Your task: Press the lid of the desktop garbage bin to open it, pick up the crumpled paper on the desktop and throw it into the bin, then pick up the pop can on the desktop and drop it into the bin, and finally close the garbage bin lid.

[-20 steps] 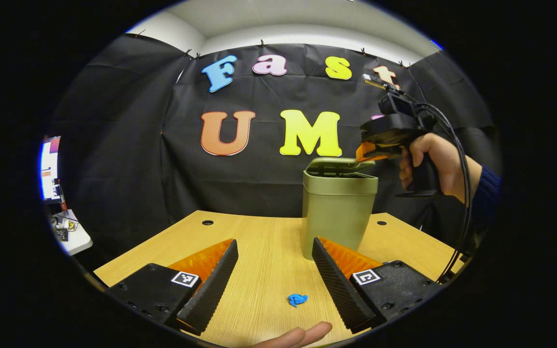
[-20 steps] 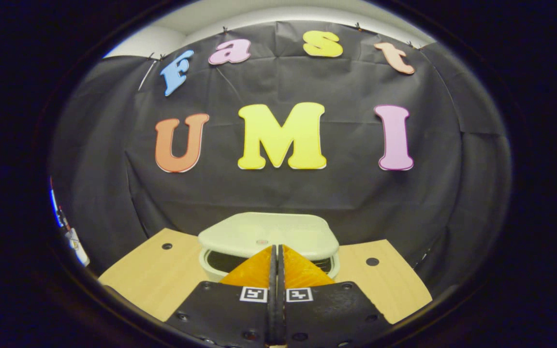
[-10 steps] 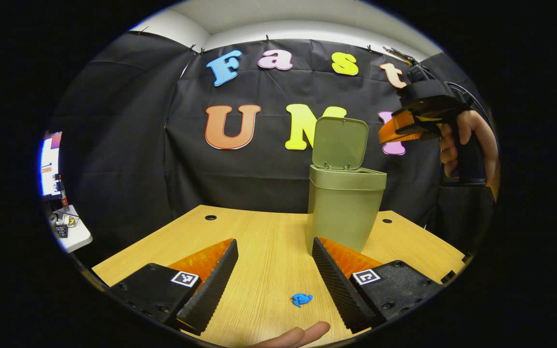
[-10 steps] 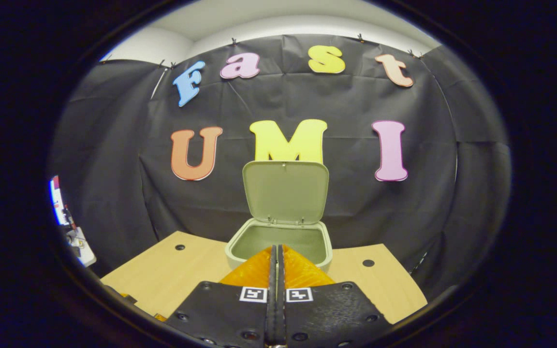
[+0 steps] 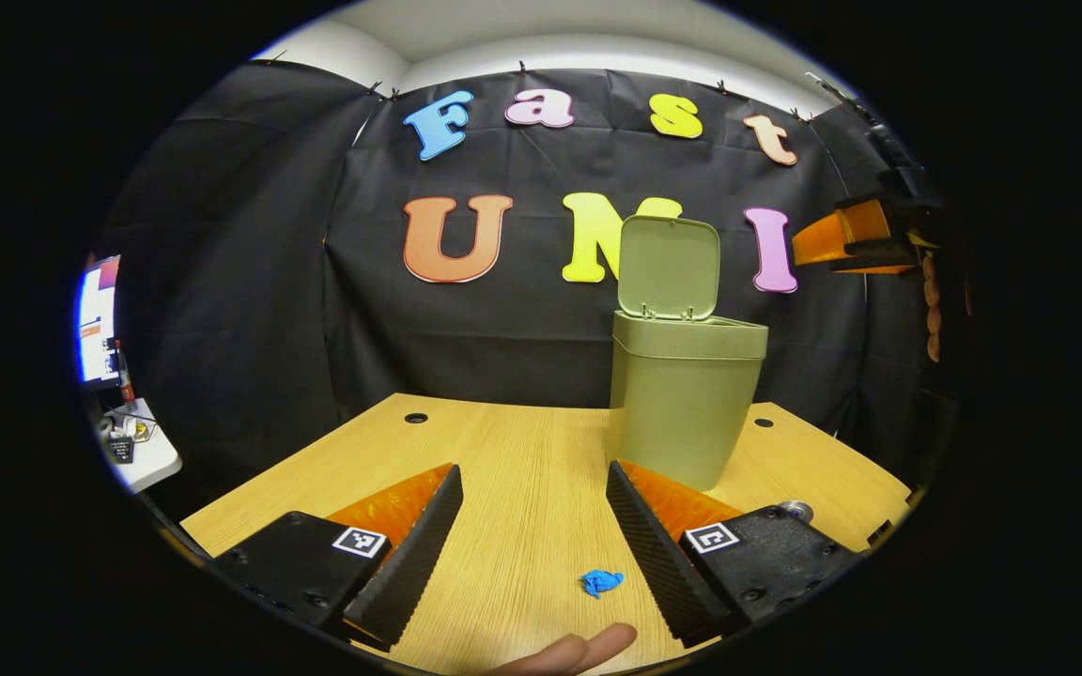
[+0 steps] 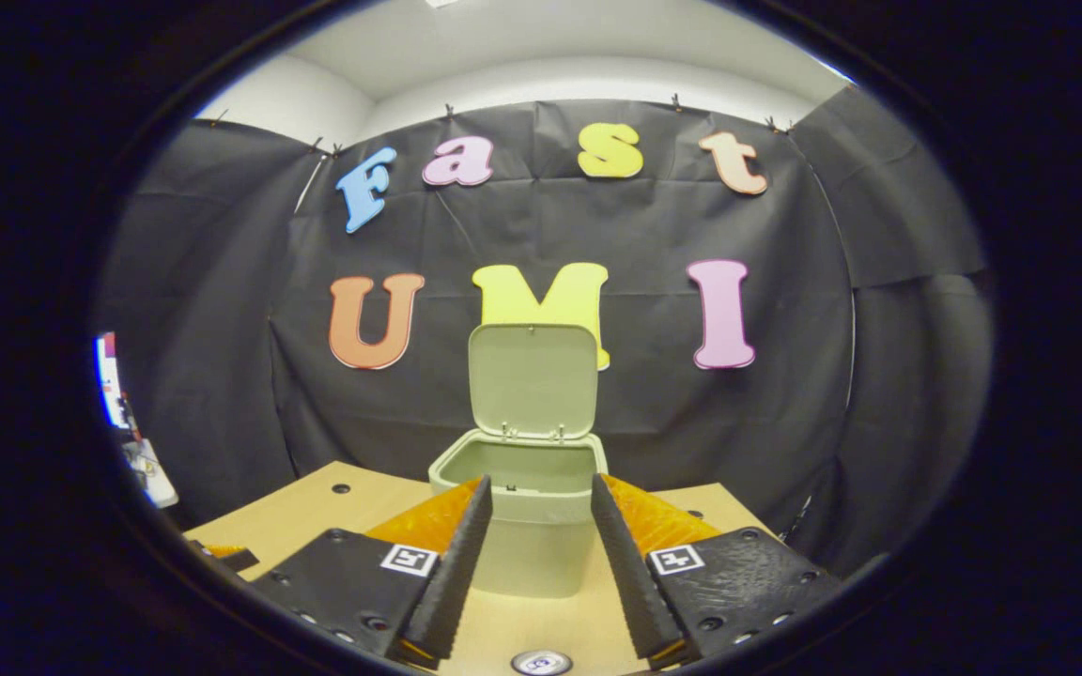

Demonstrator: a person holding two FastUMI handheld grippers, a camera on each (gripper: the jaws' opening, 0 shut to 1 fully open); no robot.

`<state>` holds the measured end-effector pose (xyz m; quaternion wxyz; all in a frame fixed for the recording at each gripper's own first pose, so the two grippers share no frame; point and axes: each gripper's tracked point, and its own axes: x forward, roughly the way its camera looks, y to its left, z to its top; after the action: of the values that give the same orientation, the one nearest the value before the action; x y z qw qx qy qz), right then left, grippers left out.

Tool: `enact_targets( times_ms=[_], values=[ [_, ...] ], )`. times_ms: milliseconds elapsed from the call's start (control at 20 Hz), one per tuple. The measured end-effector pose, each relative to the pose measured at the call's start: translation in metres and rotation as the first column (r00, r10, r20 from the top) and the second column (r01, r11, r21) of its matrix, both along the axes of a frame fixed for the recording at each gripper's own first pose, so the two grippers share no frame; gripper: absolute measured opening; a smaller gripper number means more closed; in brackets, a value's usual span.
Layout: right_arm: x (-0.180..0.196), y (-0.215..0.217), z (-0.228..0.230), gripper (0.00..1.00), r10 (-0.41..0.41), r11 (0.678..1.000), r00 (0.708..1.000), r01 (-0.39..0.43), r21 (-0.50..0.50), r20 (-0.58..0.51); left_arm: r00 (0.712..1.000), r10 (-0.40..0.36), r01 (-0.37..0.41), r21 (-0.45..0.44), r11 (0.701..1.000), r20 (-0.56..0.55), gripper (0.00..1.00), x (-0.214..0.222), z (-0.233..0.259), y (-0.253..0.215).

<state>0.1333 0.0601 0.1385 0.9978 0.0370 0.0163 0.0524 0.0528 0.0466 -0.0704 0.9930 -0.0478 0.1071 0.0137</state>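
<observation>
Both grippers, left gripper (image 5: 532,545) & right gripper (image 6: 532,563), gape wide w/ nothing held, facing bin (image 6: 530,526), lid (image 6: 532,380) upright, blue paper wad (image 5: 602,582) in front of bin.

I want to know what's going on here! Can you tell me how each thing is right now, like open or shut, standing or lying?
Bin: standing upright on the table.
Lid: flipped up, open.
Blue crumpled paper: lying on the table, untouched.
Pop can: on the table, only its top in sight.
Left gripper: open, empty.
Right gripper: open, empty.
</observation>
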Motion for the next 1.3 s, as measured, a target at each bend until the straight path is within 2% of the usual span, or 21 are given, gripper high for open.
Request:
enact_targets(
  times_ms=[50, 250, 450, 650, 900, 1150, 1300],
  values=[
    [-0.005, 0.003, -0.004, 0.77, 0.012, 1.000, 1.000, -0.012, 0.013, -0.001, 1.000, -0.002, 0.002, 0.003, 1.000, 0.001, 0.99, 0.001, 0.000, -0.001],
    [-0.023, 0.003, -0.023, 0.95, 0.015, 0.999, 0.999, -0.013, 0.051, -0.045, 1.000, -0.011, 0.011, 0.001, 1.000, -0.008, 0.99, 0.003, -0.004, -0.006],
    [-0.039, 0.000, -0.027, 0.95, -0.008, 1.000, 1.000, 0.008, 0.025, -0.008, 1.000, -0.018, 0.018, 0.009, 1.000, -0.019, 0.99, 0.005, -0.008, -0.008],
    [-0.059, 0.008, -0.047, 0.95, 0.028, 1.000, 0.999, -0.027, 0.014, -0.025, 1.000, -0.025, 0.025, 0.015, 1.000, -0.017, 0.99, 0.006, -0.008, -0.011],
    [-0.085, 0.003, -0.081, 0.95, 0.032, 0.999, 0.998, -0.032, -0.016, -0.046, 0.999, -0.037, 0.038, 0.039, 0.999, -0.030, 0.99, 0.006, -0.015, -0.017],
    [-0.108, -0.014, -0.116, 0.94, 0.035, 0.999, 0.997, -0.035, 0.008, -0.075, 0.994, -0.067, 0.071, 0.039, 0.997, -0.080, 0.99, 0.015, -0.034, -0.029],
    [-0.118, -0.019, -0.138, 0.94, 0.067, 0.997, 0.994, -0.063, 0.049, -0.089, 0.988, -0.084, 0.092, 0.053, 0.994, -0.132, 0.99, 0.022, -0.055, -0.035]
  ],
)
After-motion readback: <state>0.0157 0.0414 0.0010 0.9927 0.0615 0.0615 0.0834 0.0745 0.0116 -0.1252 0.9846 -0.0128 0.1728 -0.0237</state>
